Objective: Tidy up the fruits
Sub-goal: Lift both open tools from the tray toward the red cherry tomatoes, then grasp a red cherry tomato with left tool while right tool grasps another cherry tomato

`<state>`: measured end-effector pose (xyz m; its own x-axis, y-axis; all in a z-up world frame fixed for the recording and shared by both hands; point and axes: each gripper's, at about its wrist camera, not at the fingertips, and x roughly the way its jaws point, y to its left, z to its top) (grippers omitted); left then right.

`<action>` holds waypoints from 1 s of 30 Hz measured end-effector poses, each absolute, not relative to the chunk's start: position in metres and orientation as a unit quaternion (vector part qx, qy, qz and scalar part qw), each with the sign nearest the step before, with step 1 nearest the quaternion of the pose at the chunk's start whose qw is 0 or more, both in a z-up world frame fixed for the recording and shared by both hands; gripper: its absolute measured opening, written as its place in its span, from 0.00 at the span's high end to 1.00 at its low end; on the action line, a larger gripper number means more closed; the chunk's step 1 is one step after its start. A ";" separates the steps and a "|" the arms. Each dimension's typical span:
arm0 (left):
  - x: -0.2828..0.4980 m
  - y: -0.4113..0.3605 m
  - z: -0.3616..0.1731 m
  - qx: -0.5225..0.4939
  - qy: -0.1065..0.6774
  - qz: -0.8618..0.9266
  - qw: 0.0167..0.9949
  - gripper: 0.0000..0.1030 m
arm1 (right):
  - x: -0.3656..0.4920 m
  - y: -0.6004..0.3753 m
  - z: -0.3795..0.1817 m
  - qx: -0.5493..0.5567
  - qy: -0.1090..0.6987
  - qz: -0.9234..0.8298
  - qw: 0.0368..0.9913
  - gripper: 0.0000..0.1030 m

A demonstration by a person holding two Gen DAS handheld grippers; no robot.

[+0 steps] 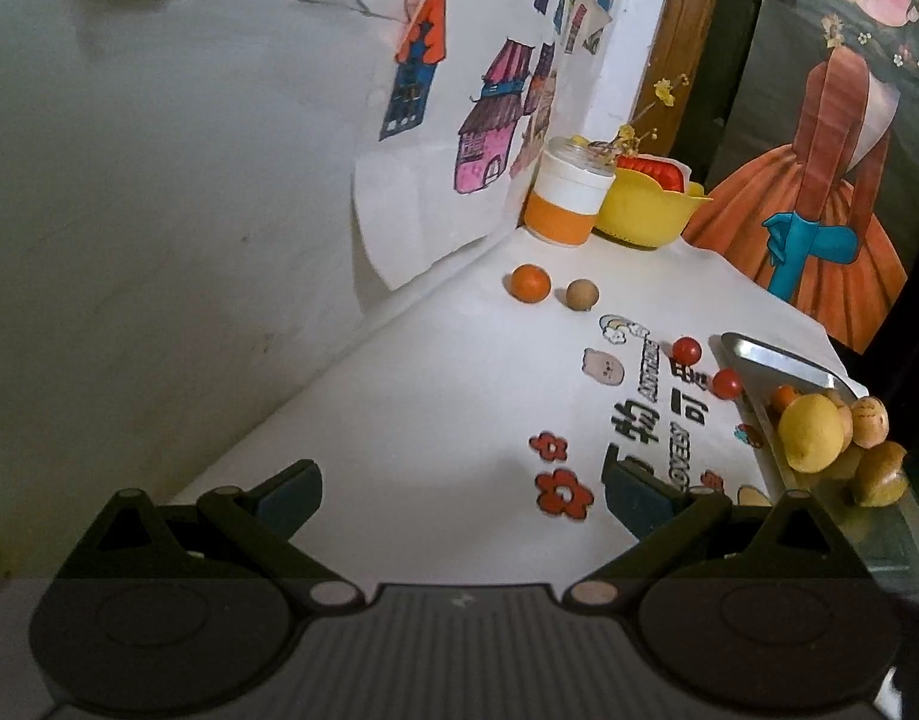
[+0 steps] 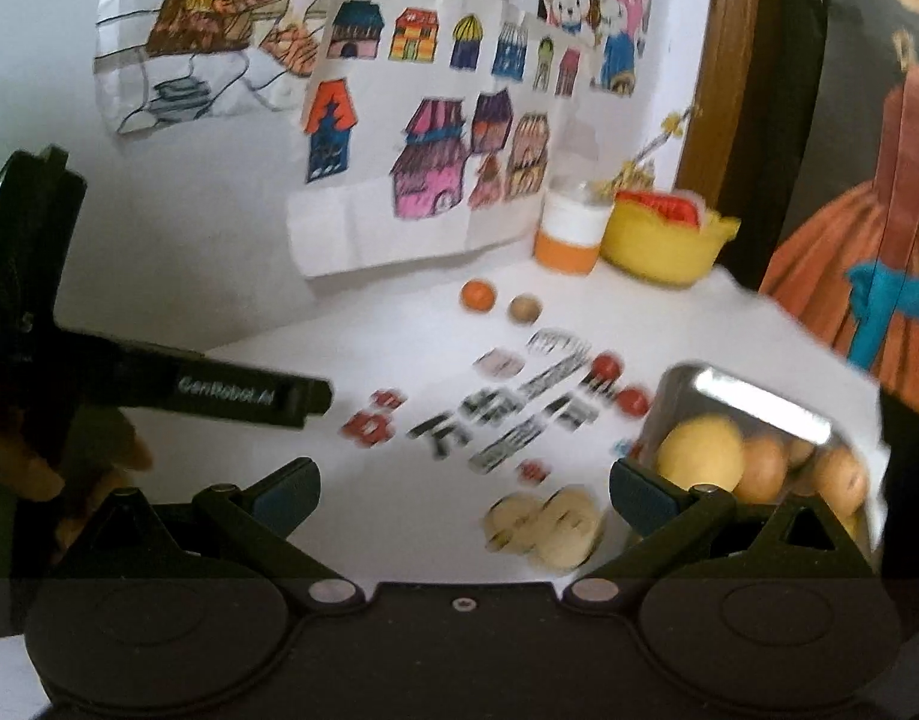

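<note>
On the white table by the wall lie an orange fruit (image 1: 529, 282) (image 2: 478, 295) and a brown ball-like fruit (image 1: 581, 294) (image 2: 524, 308). Two small red fruits (image 1: 687, 350) (image 1: 727, 383) (image 2: 606, 367) (image 2: 632, 401) sit just left of a metal tray (image 1: 777, 357) (image 2: 759, 396). The tray holds a big yellow fruit (image 1: 813, 432) (image 2: 699, 450) and several orange and tan ones. My left gripper (image 1: 462, 492) hovers open over bare table, left of the tray. My right gripper (image 2: 462, 495) is open too, with its right finger near the tray's front corner. Neither holds anything.
An orange-and-white cup (image 1: 570, 198) (image 2: 570, 234) and a yellow bowl (image 1: 645, 210) (image 2: 663, 240) stand in the back corner. Drawings hang on the wall. Stickers cover the tabletop. One of the left gripper's fingers (image 2: 249, 396) reaches in from the left. The right wrist view is motion-blurred.
</note>
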<state>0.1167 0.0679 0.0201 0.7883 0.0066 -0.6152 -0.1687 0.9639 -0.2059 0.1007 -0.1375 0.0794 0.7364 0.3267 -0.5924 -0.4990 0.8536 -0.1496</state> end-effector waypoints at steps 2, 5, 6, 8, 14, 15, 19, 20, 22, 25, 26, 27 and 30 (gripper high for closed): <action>0.124 0.067 0.021 -0.123 0.321 0.046 0.938 0.00 | 0.108 -0.140 0.084 -0.165 0.276 0.216 0.922 0.01; 0.134 0.066 0.024 -0.112 0.319 0.043 0.940 0.00 | 0.118 -0.144 0.090 -0.177 0.261 0.206 0.926 0.01; 0.138 0.064 0.025 -0.106 0.318 0.041 0.941 0.00 | 0.122 -0.146 0.091 -0.181 0.258 0.203 0.927 0.01; 0.145 0.061 0.028 -0.093 0.315 0.035 0.944 0.00 | 0.129 -0.150 0.094 -0.195 0.252 0.198 0.927 0.01; 0.170 0.046 0.039 -0.062 0.304 0.014 0.950 0.00 | 0.150 -0.160 0.092 -0.240 0.235 0.176 0.925 0.01; 0.175 0.043 0.040 -0.061 0.303 0.012 0.951 0.00 | 0.152 -0.161 0.090 -0.244 0.233 0.172 0.925 0.01; 0.197 0.030 0.045 -0.058 0.298 -0.003 0.953 0.00 | 0.169 -0.167 0.081 -0.256 0.235 0.171 0.922 0.01; 0.203 0.027 0.046 -0.058 0.296 -0.007 0.953 0.00 | 0.174 -0.169 0.079 -0.258 0.239 0.175 0.920 0.01; 0.215 0.022 0.048 -0.058 0.293 -0.022 0.954 0.00 | 0.183 -0.172 0.077 -0.259 0.243 0.187 0.916 0.01; 0.233 0.015 0.043 -0.066 0.298 -0.059 0.950 0.00 | 0.203 -0.176 0.072 -0.261 0.265 0.212 0.904 0.01; 0.239 0.013 0.041 -0.068 0.305 -0.072 0.947 0.00 | 0.210 -0.178 0.070 -0.262 0.274 0.224 0.898 0.01; 0.245 0.011 0.038 -0.067 0.309 -0.083 0.945 0.00 | 0.217 -0.179 0.067 -0.265 0.282 0.236 0.891 0.01; 0.259 0.004 0.027 -0.063 0.325 -0.105 0.938 0.00 | 0.232 -0.181 0.060 -0.280 0.297 0.253 0.877 0.01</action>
<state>0.2588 0.0041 0.0274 0.7664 -0.2384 -0.5964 0.1565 0.9699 -0.1865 0.2317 -0.1813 0.0602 0.6962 0.2770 -0.6623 -0.6095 0.7155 -0.3414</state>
